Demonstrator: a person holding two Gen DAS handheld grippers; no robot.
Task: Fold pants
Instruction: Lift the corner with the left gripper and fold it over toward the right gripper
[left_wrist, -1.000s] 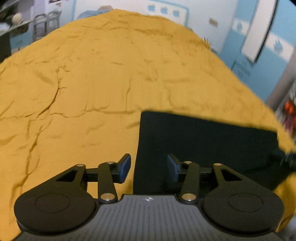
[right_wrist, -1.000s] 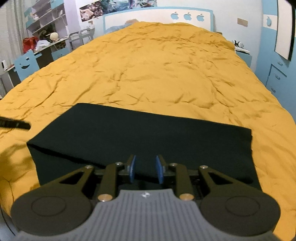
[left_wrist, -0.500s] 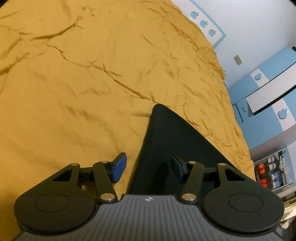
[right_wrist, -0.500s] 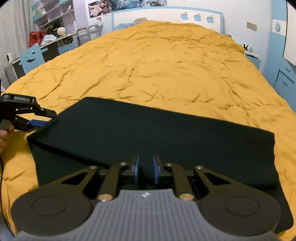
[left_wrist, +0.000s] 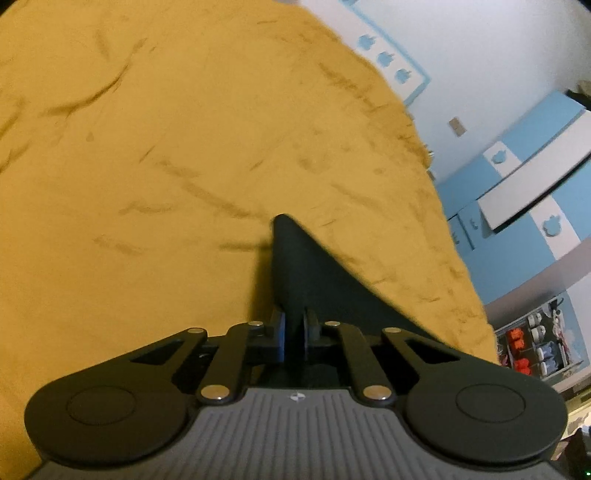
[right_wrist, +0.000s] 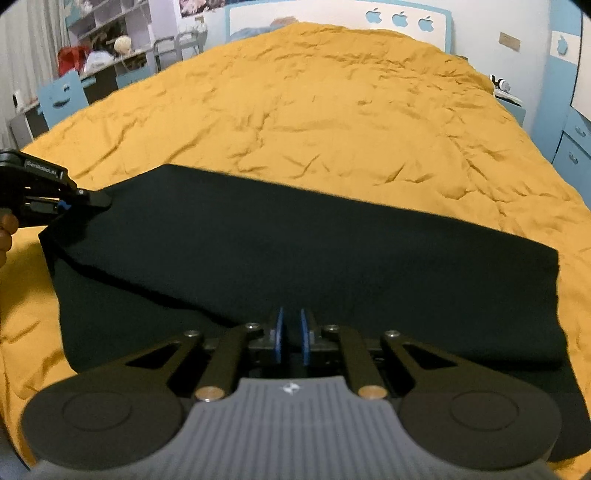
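Black pants (right_wrist: 295, 251) lie folded in a wide band across the orange bed cover (right_wrist: 332, 110). My right gripper (right_wrist: 290, 332) is at their near edge, its jaws closing, with black cloth pinched between the blue pads. My left gripper (right_wrist: 85, 197) is at the far left corner, held by a hand (right_wrist: 5, 232). In the left wrist view the pants (left_wrist: 314, 280) rise as a thin ridge out of the left gripper (left_wrist: 293, 332). Its jaws are closing, and the pads press on the cloth's edge.
The orange cover (left_wrist: 147, 147) spreads far beyond the pants. A white and blue headboard (right_wrist: 399, 18) stands at the far end. Blue drawers (right_wrist: 572, 147) line the right side. A blue chair (right_wrist: 61, 98) and a cluttered desk (right_wrist: 103, 62) stand on the left.
The left jaws, wide apart before, have come together on the pants' left corner, and that gripper rolled and sank. The right jaws narrowed a little more on the near edge.
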